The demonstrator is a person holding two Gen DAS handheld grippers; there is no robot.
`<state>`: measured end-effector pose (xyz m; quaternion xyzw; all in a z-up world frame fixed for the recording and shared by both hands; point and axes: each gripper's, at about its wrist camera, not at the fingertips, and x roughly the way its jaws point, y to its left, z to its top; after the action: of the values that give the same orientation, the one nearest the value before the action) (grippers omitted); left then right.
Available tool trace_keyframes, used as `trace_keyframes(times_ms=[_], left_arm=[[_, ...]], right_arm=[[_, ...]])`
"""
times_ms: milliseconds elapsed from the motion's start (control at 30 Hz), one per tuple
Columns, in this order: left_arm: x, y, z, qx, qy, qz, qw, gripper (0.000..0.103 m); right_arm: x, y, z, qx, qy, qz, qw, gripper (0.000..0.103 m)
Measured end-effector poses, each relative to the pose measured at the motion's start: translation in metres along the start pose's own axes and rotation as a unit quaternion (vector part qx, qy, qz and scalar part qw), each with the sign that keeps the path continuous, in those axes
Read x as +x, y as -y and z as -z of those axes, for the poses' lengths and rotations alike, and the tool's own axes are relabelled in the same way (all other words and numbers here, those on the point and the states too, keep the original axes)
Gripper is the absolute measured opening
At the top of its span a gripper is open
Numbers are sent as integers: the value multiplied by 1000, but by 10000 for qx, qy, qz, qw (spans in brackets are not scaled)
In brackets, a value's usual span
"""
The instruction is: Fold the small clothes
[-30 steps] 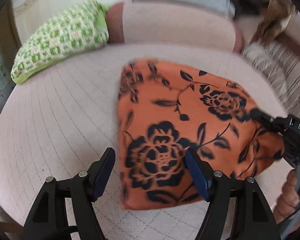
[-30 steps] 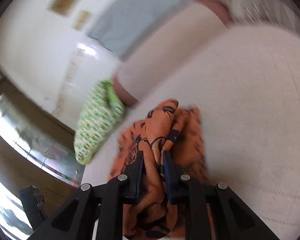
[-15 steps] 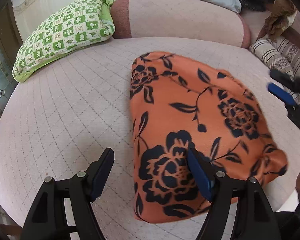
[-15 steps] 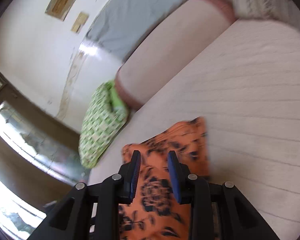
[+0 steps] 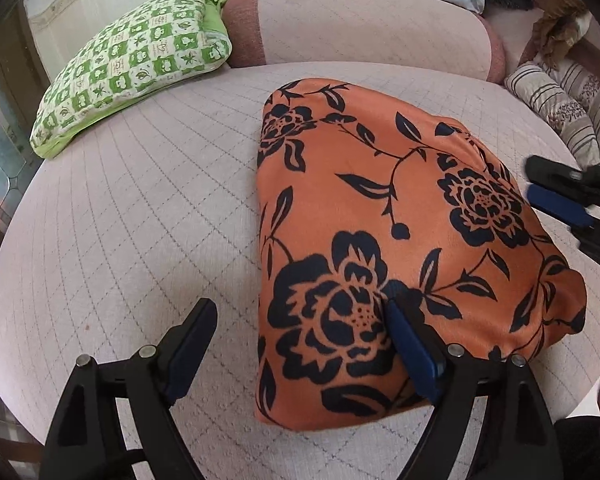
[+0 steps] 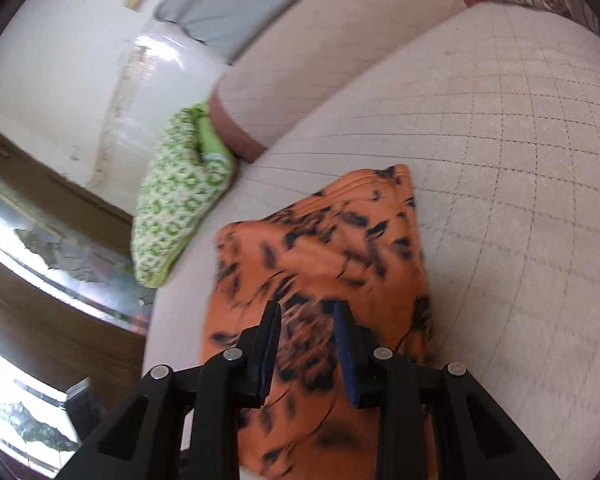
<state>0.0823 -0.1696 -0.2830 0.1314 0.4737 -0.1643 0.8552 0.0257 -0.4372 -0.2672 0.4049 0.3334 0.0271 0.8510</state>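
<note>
Now both tongs, left (image 5: 300, 344) and right (image 6: 307, 350), hang open and empty over the orange floral garment (image 5: 396, 248) lying folded on the quilted bed (image 5: 140, 216), so pinch its near corners evenly before folding.

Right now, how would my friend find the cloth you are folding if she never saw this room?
Look at the big round pink quilted bed. In its middle lies the folded cloth, lying flat, away from the green checked pillow near the headrest. It is the only bright orange thing there, printed with big black flowers and leaves.
</note>
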Motion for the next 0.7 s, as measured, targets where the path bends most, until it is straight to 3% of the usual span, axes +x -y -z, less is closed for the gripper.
trace_keyframes(times_ms=[133, 200, 300, 700], left_arm=[[-6, 4, 7, 66, 62, -57, 9999, 86], [-5, 5, 9, 84, 40, -37, 9999, 86], [-4, 3, 9, 76, 92, -33, 9999, 87], [-3, 3, 12, 54, 102, -66, 9999, 88]], right_arm=[[-22, -7, 28, -171, -32, 130, 9998, 30], [-15, 4, 41, -84, -389, 648, 9971, 31], [-6, 16, 41, 80, -538, 647, 9964, 26], [13, 16, 38, -209, -574, 833, 9947, 22]])
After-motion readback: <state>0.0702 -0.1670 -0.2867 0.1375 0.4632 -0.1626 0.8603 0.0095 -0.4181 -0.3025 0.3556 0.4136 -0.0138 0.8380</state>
